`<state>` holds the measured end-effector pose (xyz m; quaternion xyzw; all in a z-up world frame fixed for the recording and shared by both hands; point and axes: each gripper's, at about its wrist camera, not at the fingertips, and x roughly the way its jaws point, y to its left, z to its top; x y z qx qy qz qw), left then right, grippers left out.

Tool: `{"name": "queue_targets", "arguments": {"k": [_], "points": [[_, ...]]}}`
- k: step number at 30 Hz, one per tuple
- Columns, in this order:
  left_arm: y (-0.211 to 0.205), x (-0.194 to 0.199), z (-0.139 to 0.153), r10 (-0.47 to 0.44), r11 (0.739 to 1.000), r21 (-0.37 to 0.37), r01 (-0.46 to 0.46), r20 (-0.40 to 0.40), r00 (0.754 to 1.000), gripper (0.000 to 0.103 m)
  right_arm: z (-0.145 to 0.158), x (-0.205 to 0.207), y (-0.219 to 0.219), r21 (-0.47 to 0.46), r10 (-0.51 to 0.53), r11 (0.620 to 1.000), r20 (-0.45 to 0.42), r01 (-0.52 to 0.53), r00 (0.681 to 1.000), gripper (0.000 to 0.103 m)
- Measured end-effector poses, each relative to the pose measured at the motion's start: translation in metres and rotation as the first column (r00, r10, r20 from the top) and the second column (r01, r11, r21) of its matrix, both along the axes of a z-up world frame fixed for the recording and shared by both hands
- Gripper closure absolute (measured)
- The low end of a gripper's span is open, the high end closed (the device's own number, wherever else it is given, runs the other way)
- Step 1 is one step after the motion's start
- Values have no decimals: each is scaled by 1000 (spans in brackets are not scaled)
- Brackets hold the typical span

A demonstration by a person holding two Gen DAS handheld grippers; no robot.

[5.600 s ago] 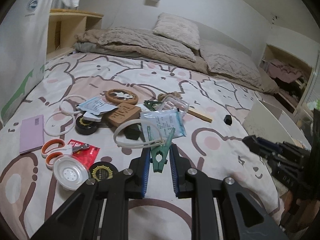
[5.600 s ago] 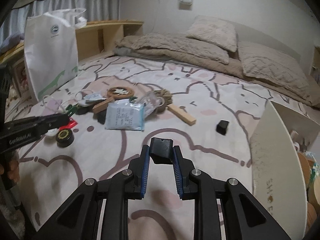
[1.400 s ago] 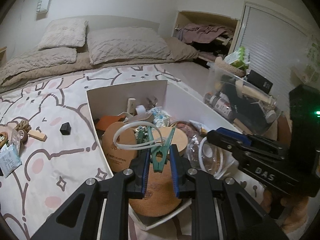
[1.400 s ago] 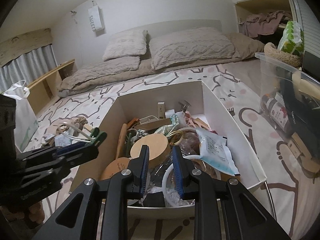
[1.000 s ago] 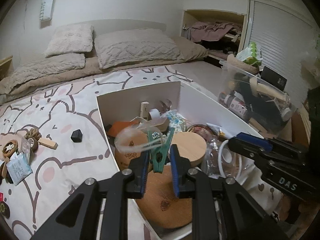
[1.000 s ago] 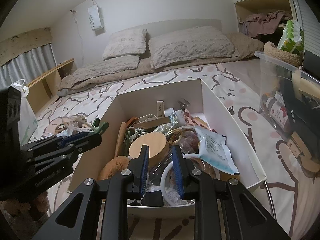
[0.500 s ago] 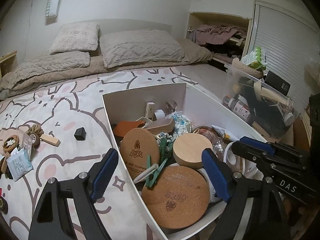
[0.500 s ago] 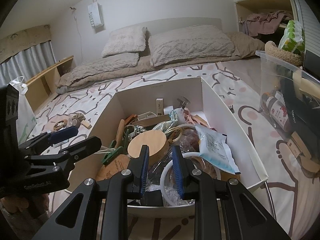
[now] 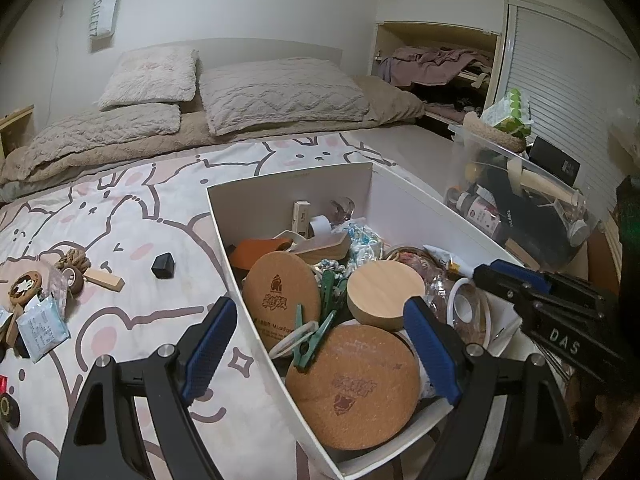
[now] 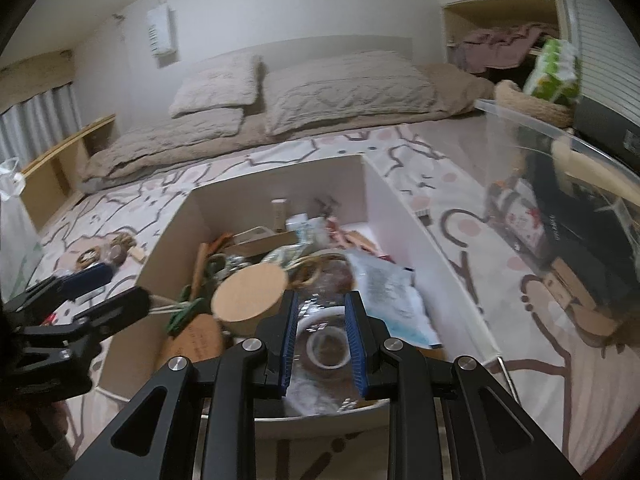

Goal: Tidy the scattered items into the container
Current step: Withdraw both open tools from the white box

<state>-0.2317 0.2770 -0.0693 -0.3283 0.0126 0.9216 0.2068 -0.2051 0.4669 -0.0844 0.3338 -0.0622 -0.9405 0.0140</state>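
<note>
Bunny-print bedspread [image 9: 132, 216], white container [image 9: 288, 184] (crowded), green clothespin [image 9: 312, 340] atop cork coasters

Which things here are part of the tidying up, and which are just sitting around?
Part of the tidying:
white box
green clip, already inside
black cube, wooden block and packet, on the bed

Just sitting around:
pillows
clear bin

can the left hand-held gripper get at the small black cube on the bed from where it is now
Probably yes. The left hand-held gripper is open and holds nothing, and the black cube sits alone on the bedsheet, left of the box, with nothing on it. It would need to swing left, past the box wall.
</note>
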Motion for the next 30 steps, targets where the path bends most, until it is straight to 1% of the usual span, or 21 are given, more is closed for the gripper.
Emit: {"name": "queue_targets", "arguments": {"k": [2,3,5,6,7,10,14,25,30], "points": [[-2,0,0,8,1000,2,-8,0,1000,17,1,1,4,-8,-27,1000,-5,27,1000,37],[-2,0,0,11,1000,3,-11,0,1000,17,2,1,5,0,-49,999,-13,49,999,0],[-5,-2,-1,18,1000,3,-18,1,1000,17,4,1,6,13,-71,997,-30,71,997,0],[-5,-2,-2,23,1000,0,-23,2,1000,14,5,0,7,9,-77,997,-38,77,996,0],[-6,-3,-2,28,1000,-1,-28,3,1000,9,5,-1,8,5,-81,997,-44,81,996,0],[-8,-3,-3,38,999,-2,-38,3,999,0,5,-3,7,16,-88,996,-46,88,995,0],[-9,-5,-5,52,998,-20,-52,5,999,0,3,-6,5,37,-86,995,-37,88,996,0],[-15,-8,-5,81,996,-22,-81,7,997,0,3,0,3,44,-83,995,-35,84,996,0],[-17,-8,-5,83,996,-11,-83,11,996,0,3,0,2,43,-84,995,-35,85,996,0]]}}
